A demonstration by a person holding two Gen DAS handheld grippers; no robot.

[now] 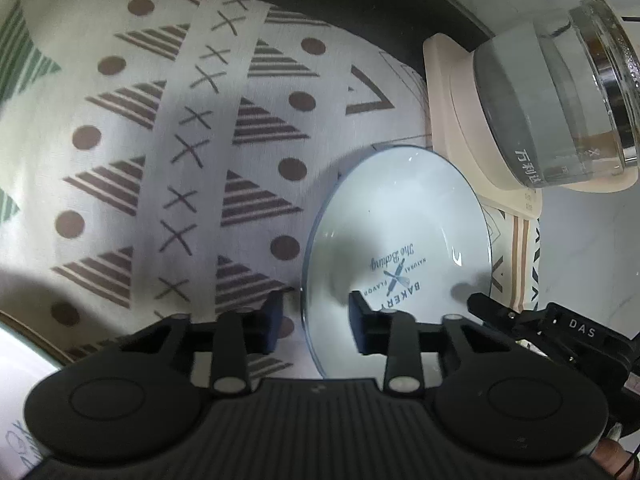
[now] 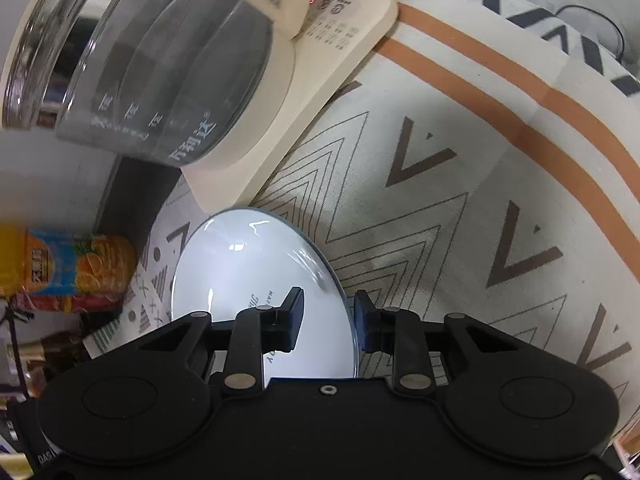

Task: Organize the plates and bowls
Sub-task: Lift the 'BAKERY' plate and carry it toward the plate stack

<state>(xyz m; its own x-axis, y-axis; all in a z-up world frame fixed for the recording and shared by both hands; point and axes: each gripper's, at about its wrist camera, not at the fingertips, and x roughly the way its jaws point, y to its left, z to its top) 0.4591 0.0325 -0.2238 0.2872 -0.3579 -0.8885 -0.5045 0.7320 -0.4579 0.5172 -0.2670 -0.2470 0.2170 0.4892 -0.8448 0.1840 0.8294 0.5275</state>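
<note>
A white plate printed "BAKERY" lies on the patterned tablecloth. My left gripper straddles its left rim, one finger outside on the cloth and one over the plate's face. A gap shows on both sides of the rim, so it stands open. At the plate's right rim in the same view, the other gripper's fingers reach in. In the right wrist view, my right gripper straddles the right rim of the plate. Its left finger is over the plate and its right finger just outside, and it is open.
A glass kettle stands on a cream base just beyond the plate; they show again as kettle and base. An orange juice bottle and dark bottles stand at the left. A clear glass sits far right.
</note>
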